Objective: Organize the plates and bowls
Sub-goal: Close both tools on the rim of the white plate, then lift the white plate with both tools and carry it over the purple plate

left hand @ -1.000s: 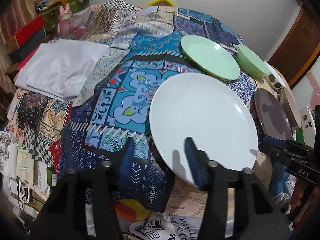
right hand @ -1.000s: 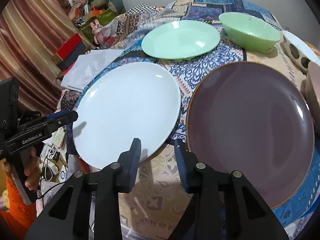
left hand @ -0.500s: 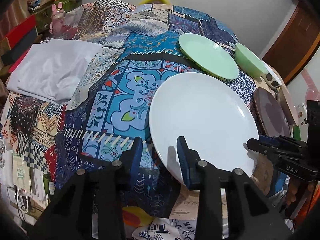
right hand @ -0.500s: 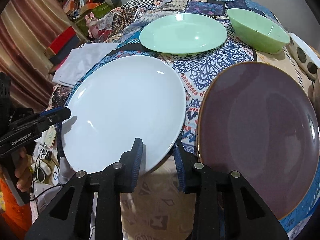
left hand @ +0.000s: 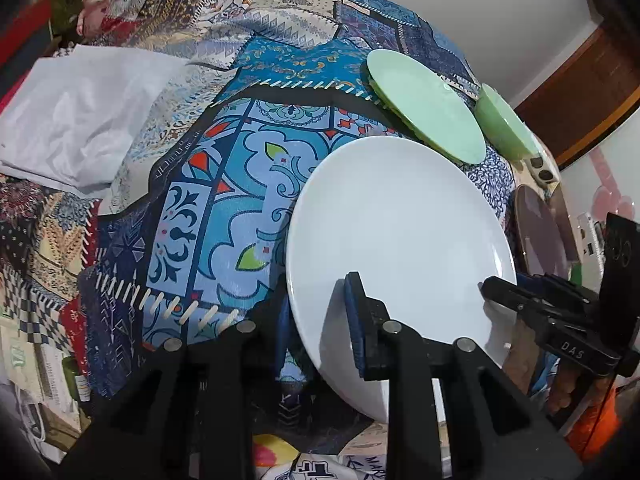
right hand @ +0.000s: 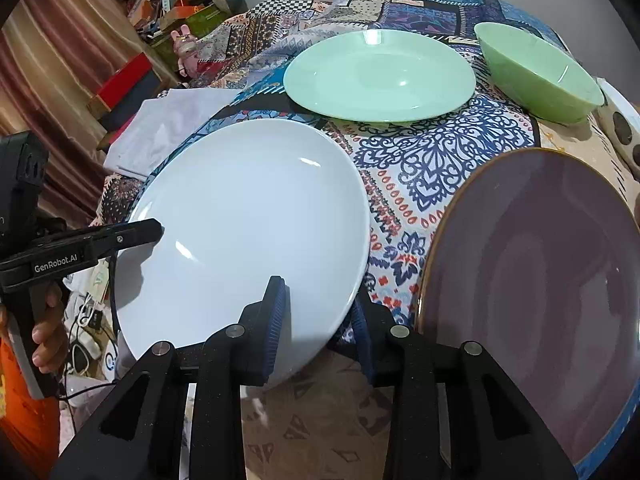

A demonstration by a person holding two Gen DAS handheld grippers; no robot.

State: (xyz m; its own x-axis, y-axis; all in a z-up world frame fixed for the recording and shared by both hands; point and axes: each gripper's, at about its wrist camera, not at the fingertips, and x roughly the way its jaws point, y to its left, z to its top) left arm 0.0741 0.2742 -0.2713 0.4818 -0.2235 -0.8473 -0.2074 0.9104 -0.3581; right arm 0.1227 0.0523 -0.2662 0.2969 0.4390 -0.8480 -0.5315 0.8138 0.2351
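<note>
A large white plate (left hand: 400,232) (right hand: 248,216) lies on the patchwork tablecloth (left hand: 224,200), its near edge over the table's edge. My left gripper (left hand: 318,292) straddles its rim, one finger on top and one underneath, with the jaws closing on it. My right gripper (right hand: 316,292) is shut on another part of the same rim, top and bottom. Each gripper shows in the other's view: the right gripper (left hand: 520,292) and the left gripper (right hand: 152,228). Behind stand a green plate (right hand: 380,76) and a green bowl (right hand: 540,76). A purple plate (right hand: 532,288) lies to the right.
A folded white cloth (left hand: 80,120) lies at the table's left side. A spotted white dish (right hand: 624,132) sits at the far right edge. Boxes, toys and a curtain crowd the room beyond the left edge. A person's hand (right hand: 48,332) holds the left gripper's handle.
The left gripper came forward over the white plate's rim and its jaws narrowed around it. The right gripper slid a little further onto the rim, jaws unchanged.
</note>
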